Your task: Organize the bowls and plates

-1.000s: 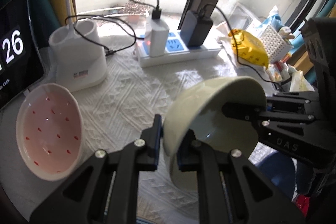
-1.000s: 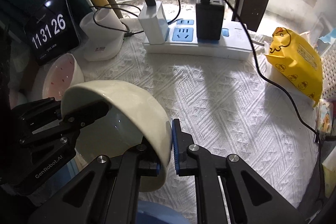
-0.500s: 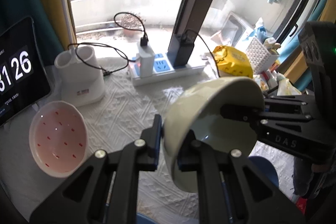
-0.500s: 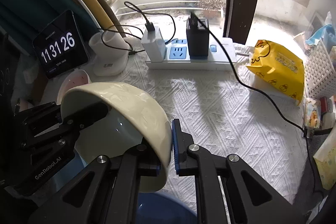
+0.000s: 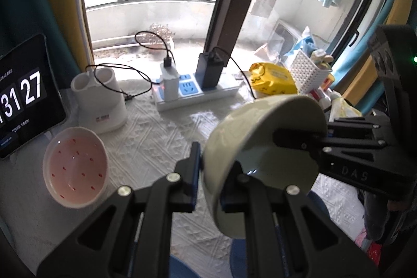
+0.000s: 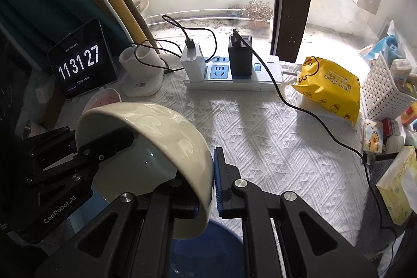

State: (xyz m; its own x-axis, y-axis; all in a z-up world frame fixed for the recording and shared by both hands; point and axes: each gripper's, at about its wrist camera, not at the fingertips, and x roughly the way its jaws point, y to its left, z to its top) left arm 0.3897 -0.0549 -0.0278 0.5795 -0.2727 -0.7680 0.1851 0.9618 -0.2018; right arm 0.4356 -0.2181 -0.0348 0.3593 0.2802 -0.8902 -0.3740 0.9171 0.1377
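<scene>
A bench (image 6: 273, 137) under a white textured cloth runs up to a bright window. Low in the frame, a cream bowl (image 5: 260, 137) hangs tipped on its side above the cloth, clear of it. The left tool (image 5: 211, 181) is clamped on its rim at one side, the right tool (image 6: 208, 186) on the opposite rim. It looks glazed, stiff and breakable, probably slippery; the rim seems the only hold. A pink spotted bowl (image 5: 75, 168) sits at left, by a clock tablet (image 6: 80, 64)
</scene>
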